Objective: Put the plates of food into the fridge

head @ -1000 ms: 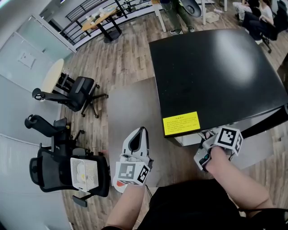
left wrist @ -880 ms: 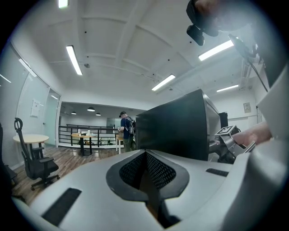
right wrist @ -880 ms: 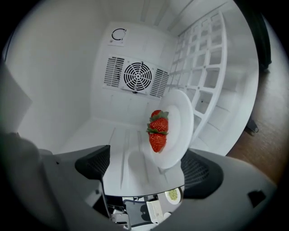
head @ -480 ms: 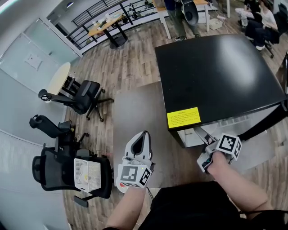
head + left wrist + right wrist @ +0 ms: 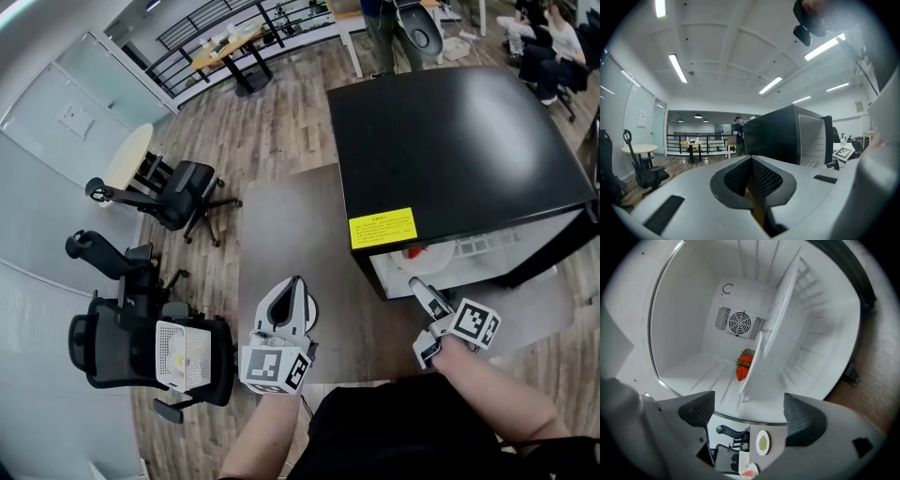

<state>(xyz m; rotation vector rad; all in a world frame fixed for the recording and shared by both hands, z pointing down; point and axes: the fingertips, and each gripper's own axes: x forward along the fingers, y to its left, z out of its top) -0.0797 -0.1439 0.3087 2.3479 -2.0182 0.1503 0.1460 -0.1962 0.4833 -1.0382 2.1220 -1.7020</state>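
A black fridge (image 5: 450,141) stands open, its door (image 5: 555,255) swung out to the right. Its white inside (image 5: 693,324) holds a plate with strawberries (image 5: 744,364) beside a white shelf (image 5: 776,319); from the head view they show only as a red spot (image 5: 415,251). My right gripper (image 5: 422,292) is open and holds nothing, pointing into the fridge mouth (image 5: 750,408). Past its jaws lie a plate of greenish food (image 5: 762,442) and a plate with red food (image 5: 749,470) on a grey surface. My left gripper (image 5: 294,284) hangs shut over the grey mat, left of the fridge (image 5: 752,173).
A grey mat (image 5: 281,225) covers the wooden floor in front of the fridge. Black office chairs (image 5: 178,192) (image 5: 131,337) stand at the left, with a round table (image 5: 127,155) behind them. A person (image 5: 389,28) stands behind the fridge, and railings and tables are farther back.
The fridge's white inside shows more than before, with the red food now in sight. My right gripper has drawn a little back from the fridge front. The left gripper has barely moved.
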